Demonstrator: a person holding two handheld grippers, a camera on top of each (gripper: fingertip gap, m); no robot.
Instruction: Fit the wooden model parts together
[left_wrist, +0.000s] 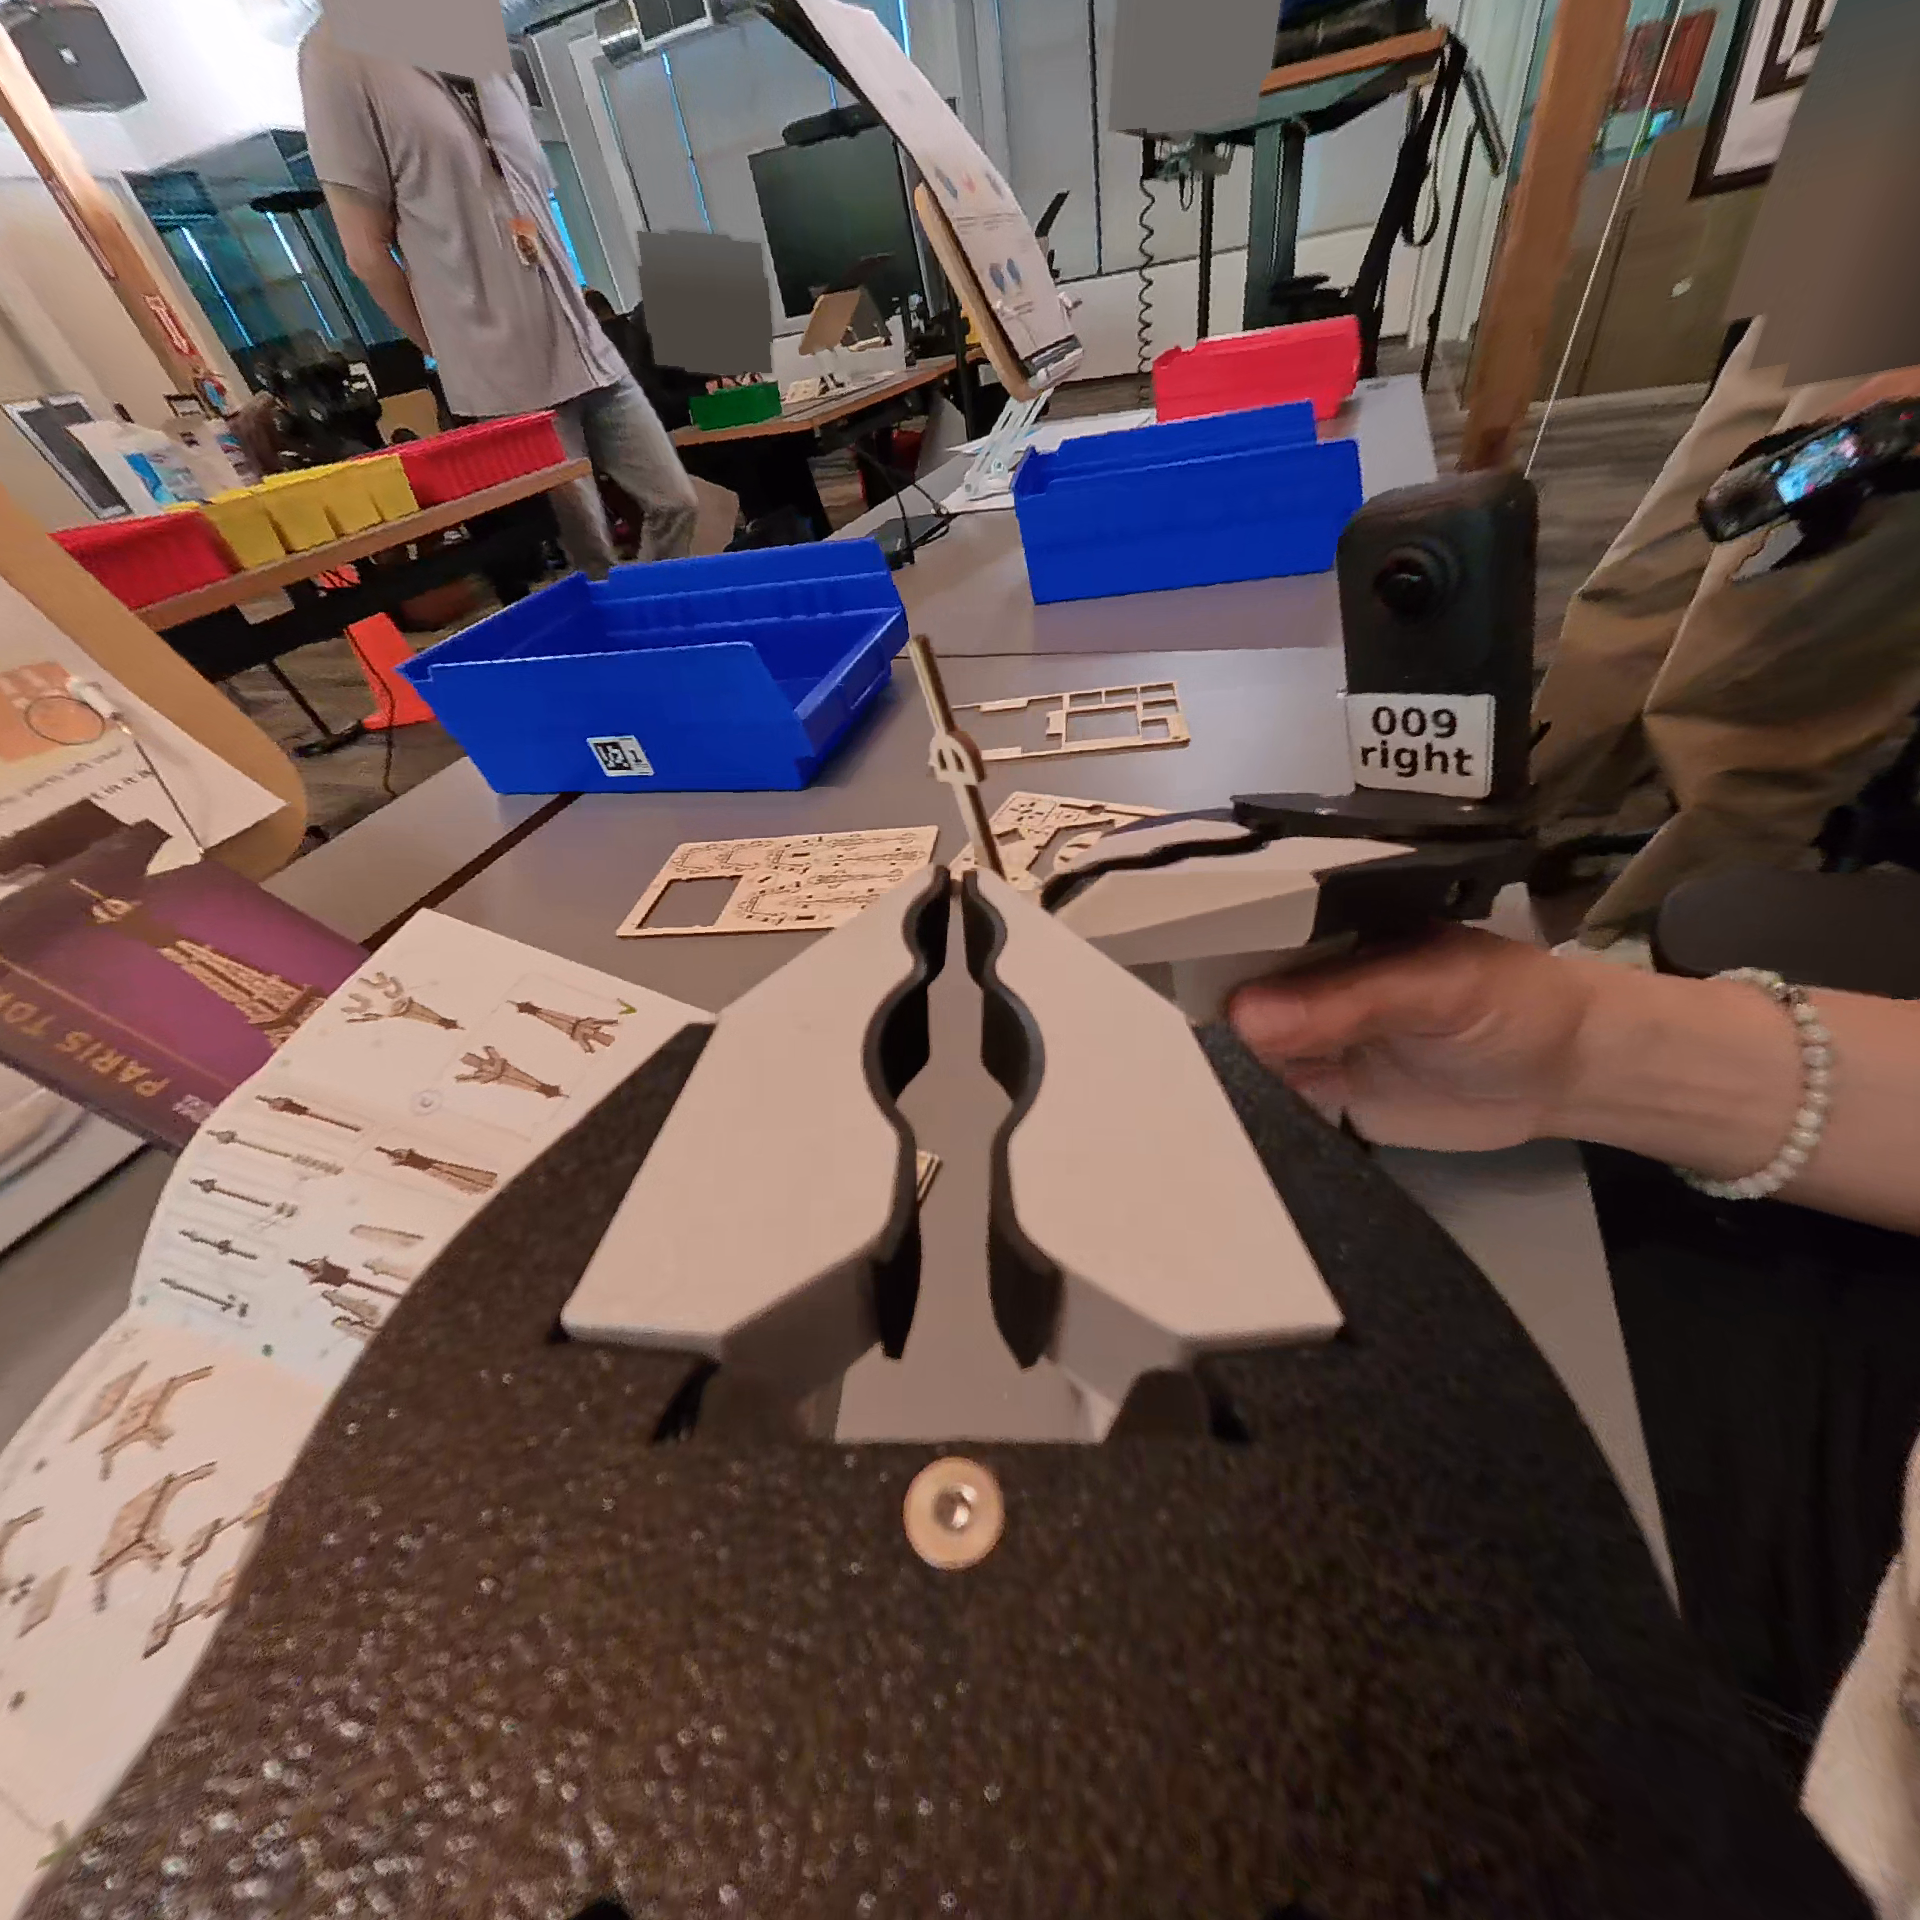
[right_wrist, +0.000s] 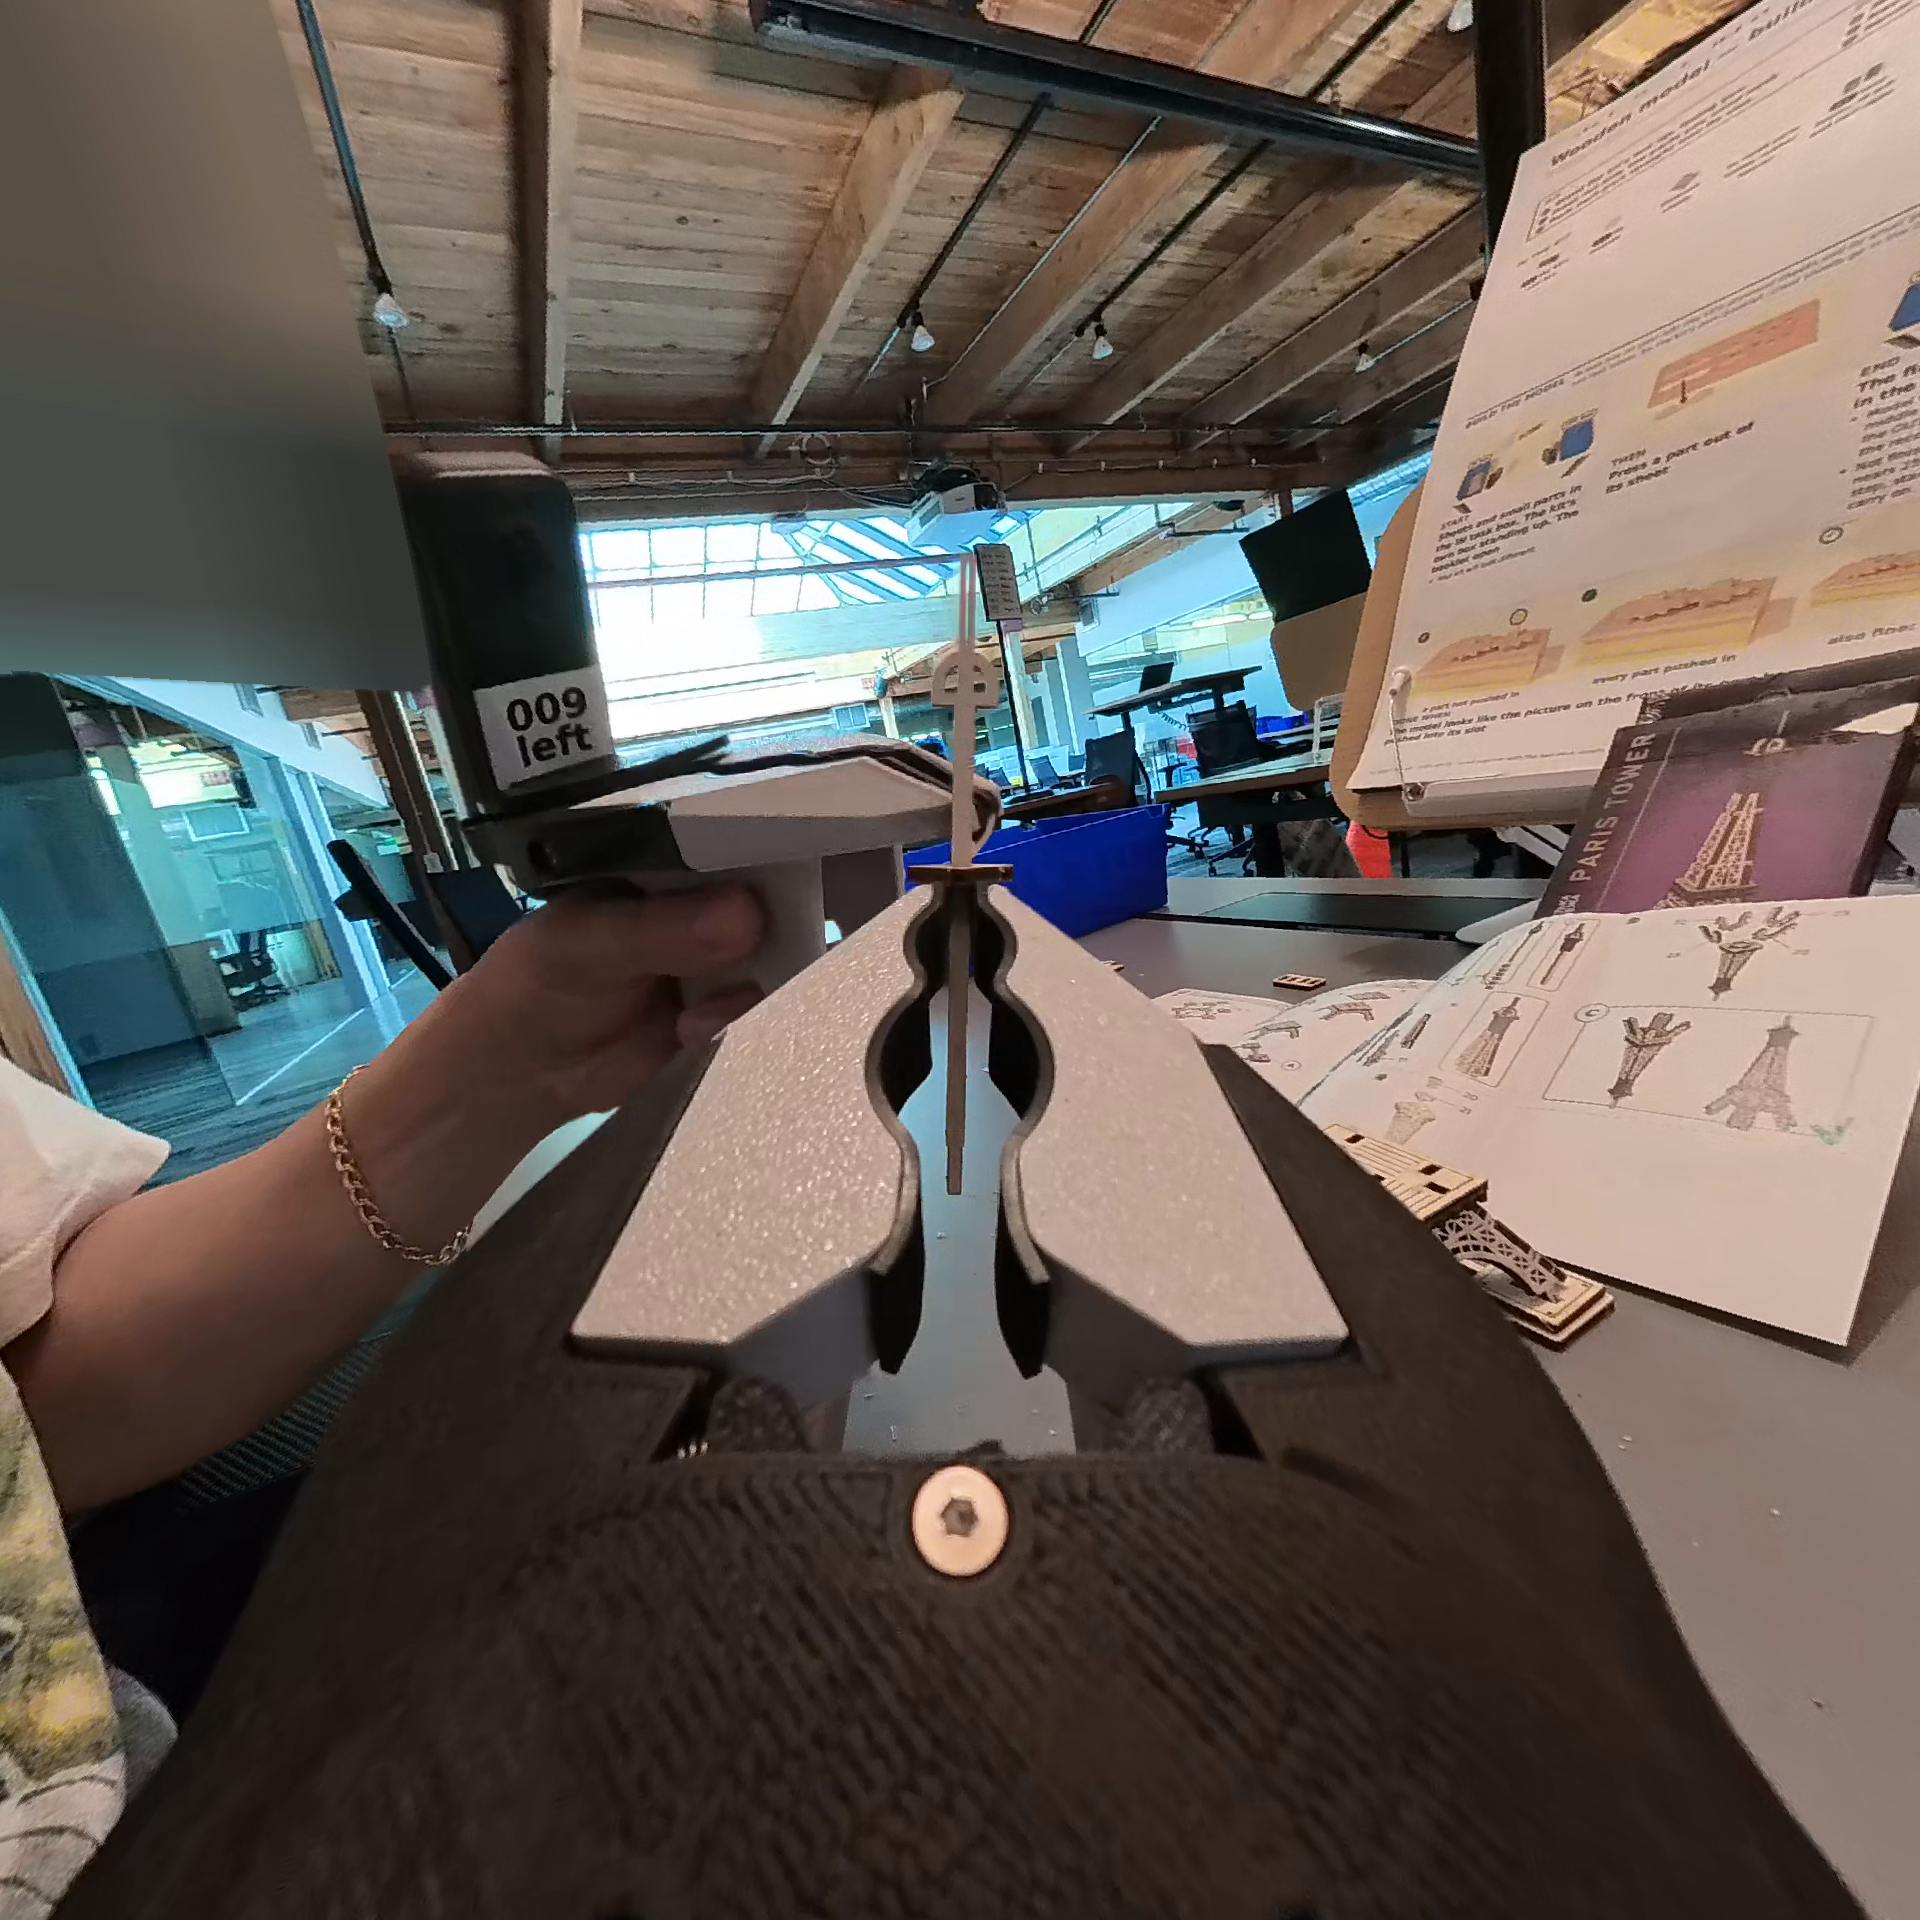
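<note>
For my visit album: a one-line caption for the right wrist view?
Right gripper pinches a thin wooden spire upright, with the left gripper meeting it from the side.

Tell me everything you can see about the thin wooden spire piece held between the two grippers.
The wooden spire piece is a slim, pale strip of laser-cut wood with a small arched ornament near its upper part and a two-pronged tip. A small dark wooden plate crosses it just above the right hand-held gripper, whose closed fingers pinch its lower shaft. It stands nearly upright, above the table. The left hand-held gripper meets it from the side; whether it clamps is unclear.
</note>
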